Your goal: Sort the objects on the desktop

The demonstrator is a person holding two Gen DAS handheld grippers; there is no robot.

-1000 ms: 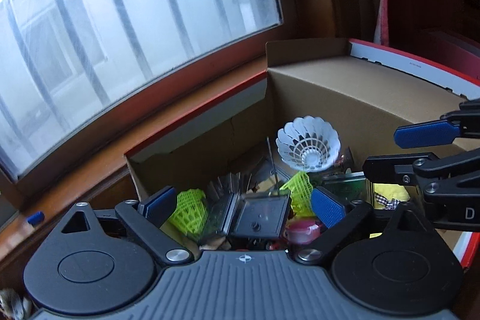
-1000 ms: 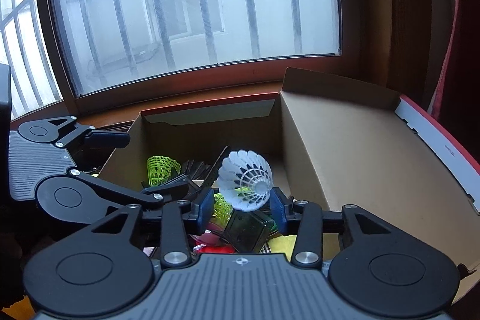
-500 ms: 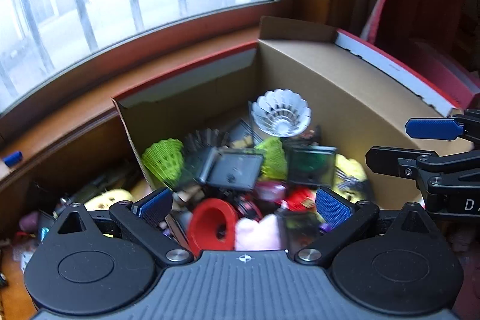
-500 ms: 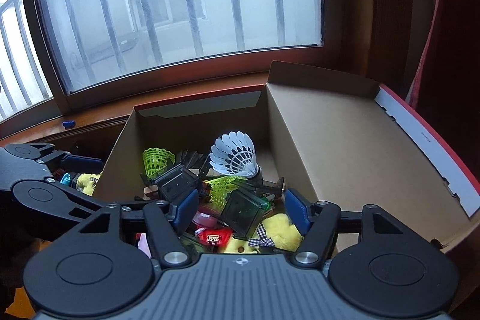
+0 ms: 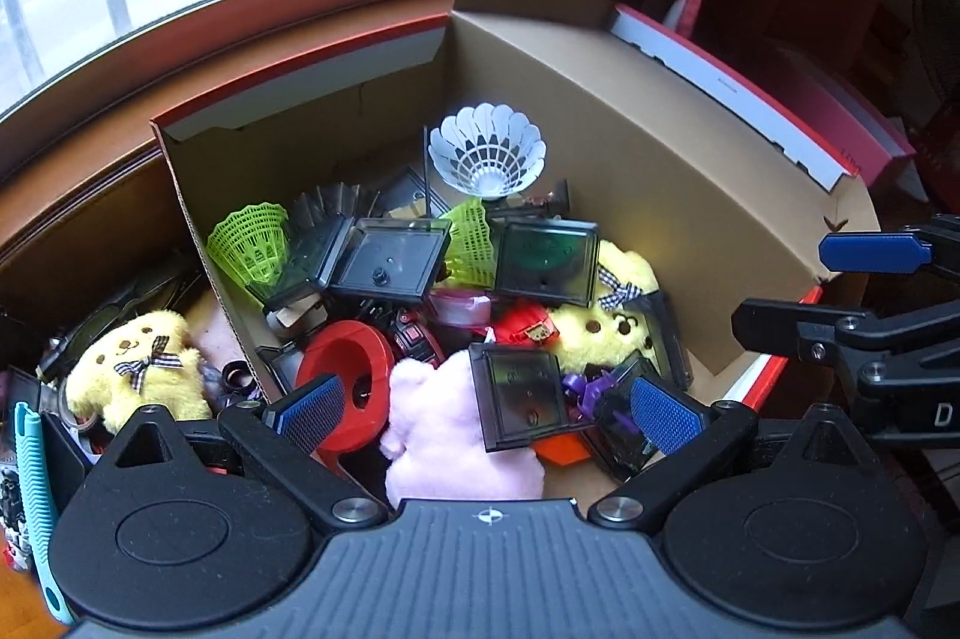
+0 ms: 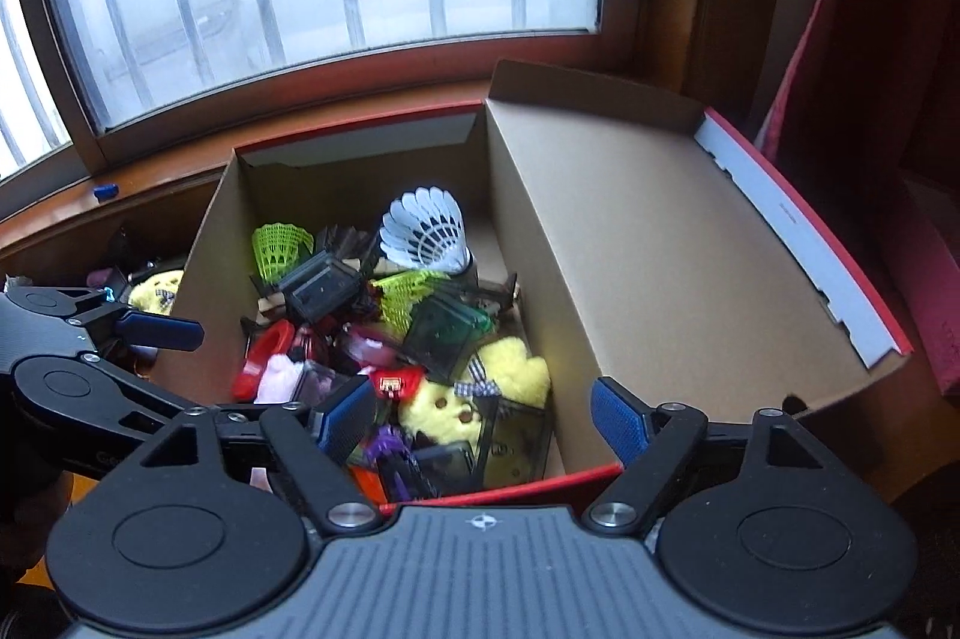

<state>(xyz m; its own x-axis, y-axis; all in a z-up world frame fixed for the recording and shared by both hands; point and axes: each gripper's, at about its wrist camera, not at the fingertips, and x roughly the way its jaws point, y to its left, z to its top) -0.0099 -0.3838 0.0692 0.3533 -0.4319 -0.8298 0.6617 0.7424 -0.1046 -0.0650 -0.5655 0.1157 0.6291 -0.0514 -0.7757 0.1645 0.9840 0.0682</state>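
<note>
A cardboard box (image 5: 690, 195) with red edges holds a heap of small things. A white shuttlecock (image 5: 487, 156) lies on top at the back; it also shows in the right wrist view (image 6: 425, 232). Green shuttlecocks (image 5: 252, 243), dark plastic cases (image 5: 390, 260), a red ring (image 5: 345, 369), a pink plush (image 5: 456, 435) and a yellow plush (image 5: 600, 321) lie in the box. My left gripper (image 5: 486, 408) is open and empty above the box's near end. My right gripper (image 6: 480, 417) is open and empty at the box's near edge.
A second yellow plush (image 5: 141, 363) lies outside the box on the left among small clutter, with a teal comb (image 5: 33, 459) beside it. The wooden window sill (image 6: 300, 99) runs behind the box. Red boxes (image 5: 810, 9) stand at the right.
My right gripper let go of the white shuttlecock, which now lies in the box, and opened wide. Both grippers drew back and tilted down, showing more of the box.
</note>
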